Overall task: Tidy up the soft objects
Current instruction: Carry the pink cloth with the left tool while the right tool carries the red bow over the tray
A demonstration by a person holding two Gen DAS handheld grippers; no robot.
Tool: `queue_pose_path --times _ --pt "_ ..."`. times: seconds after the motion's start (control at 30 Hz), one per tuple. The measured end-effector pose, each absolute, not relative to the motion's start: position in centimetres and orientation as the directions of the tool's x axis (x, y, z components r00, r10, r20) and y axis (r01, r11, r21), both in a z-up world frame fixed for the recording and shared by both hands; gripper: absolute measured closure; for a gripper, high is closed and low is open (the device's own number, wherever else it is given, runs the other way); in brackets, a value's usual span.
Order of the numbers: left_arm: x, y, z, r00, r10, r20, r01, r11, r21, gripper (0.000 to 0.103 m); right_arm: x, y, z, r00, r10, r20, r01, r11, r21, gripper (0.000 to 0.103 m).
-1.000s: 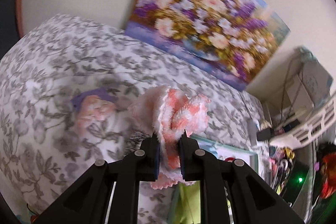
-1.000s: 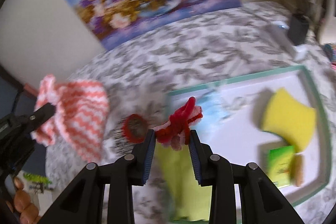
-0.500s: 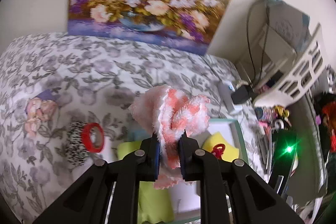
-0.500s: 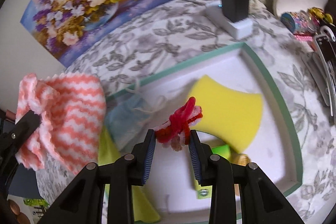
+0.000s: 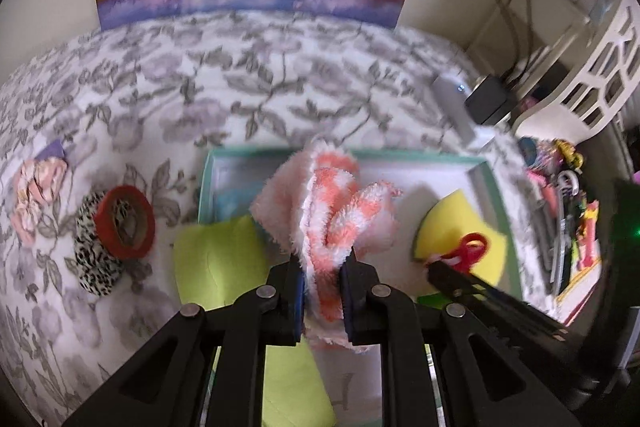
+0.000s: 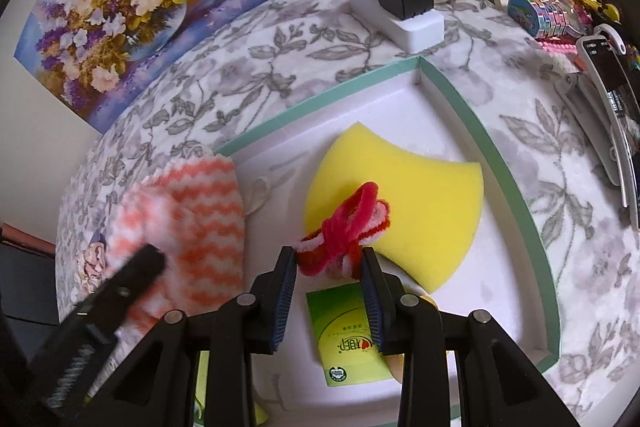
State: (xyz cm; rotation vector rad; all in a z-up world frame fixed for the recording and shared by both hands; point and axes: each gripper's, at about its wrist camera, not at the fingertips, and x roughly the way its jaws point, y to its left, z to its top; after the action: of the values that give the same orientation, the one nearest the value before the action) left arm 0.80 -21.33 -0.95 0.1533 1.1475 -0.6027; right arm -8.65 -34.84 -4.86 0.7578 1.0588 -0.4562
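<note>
While the left gripper [image 5: 322, 269] pinches the cloth [image 5: 328, 211] upright (folds fanning upward), the right gripper [image 6: 329, 259] clamps the pipe-cleaner bundle [image 6: 346, 227] angled over the sponge [image 6: 420, 195].

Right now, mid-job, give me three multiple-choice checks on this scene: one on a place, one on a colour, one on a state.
1. Where does the yellow sponge lie?
A. inside the green-rimmed tray
B. on the floral cloth
C. on the power strip

2. What colours is the fuzzy cloth in the left hand-held gripper?
A. blue and grey
B. pink and white
C. plain green

3. How is the right hand-held gripper?
A. open, empty
B. shut on a sponge
C. shut on the red pipe-cleaner bundle

Answers:
1 A, the sponge sits within the rim.
2 B, zigzag stripes show.
3 C, both pads press the bundle.
</note>
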Motion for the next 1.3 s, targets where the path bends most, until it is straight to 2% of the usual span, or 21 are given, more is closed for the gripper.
queue_pose_path --times 0.23,0.3,0.43,0.67,1.03,1.1,1.13,1.17,1.3 --pt "1.1 -21.3 -2.9 0.246 -0.310 -0.918 0.504 0.850 -0.152 0.086 -8.6 -34.7 -5.0 0.411 0.013 -0.911 0.670 0.674 0.312 0.068" --pt "1.2 -21.2 -2.7 0.243 -0.298 -0.923 0.500 0.854 -0.144 0.082 -8.6 -34.7 -5.0 0.406 0.010 -0.914 0.672 0.675 0.306 0.068" --pt "1.4 -21.0 -2.3 0.236 -0.289 -0.928 0.488 0.861 -0.145 0.065 -8.6 -34.4 -4.7 0.392 -0.002 -0.920 0.670 0.686 0.284 0.066" --pt "1.7 -20.4 -0.6 0.263 -0.295 -0.919 0.475 0.868 -0.143 0.054 -8.7 -34.1 -3.5 0.390 -0.031 -0.920 0.661 0.705 0.256 0.065" --pt "2.1 -19.6 -0.5 0.281 -0.252 -0.926 0.453 0.885 -0.104 0.053 -8.4 -33.4 -3.1 0.378 -0.046 -0.925 0.642 0.733 0.226 0.065" --pt "2.1 -19.7 -0.5 0.283 -0.250 -0.926 0.457 0.884 -0.099 0.047 -8.4 -33.4 -3.2 0.375 -0.046 -0.926 0.642 0.733 0.224 0.064" --pt "2.0 -19.7 -0.5 0.285 -0.248 -0.926 0.459 0.883 -0.096 0.038 -8.5 -33.4 -3.2 0.373 -0.047 -0.927 0.643 0.733 0.222 0.064" --pt "2.0 -19.8 -0.5 0.289 -0.246 -0.925 0.462 0.882 -0.091 0.034 -8.5 -33.4 -3.2 0.373 -0.047 -0.926 0.643 0.733 0.222 0.063" --pt "2.0 -19.8 -0.3 0.297 -0.244 -0.923 0.464 0.882 -0.084 0.033 -8.4 -33.3 -3.3 0.367 -0.050 -0.929 0.643 0.735 0.215 0.058"
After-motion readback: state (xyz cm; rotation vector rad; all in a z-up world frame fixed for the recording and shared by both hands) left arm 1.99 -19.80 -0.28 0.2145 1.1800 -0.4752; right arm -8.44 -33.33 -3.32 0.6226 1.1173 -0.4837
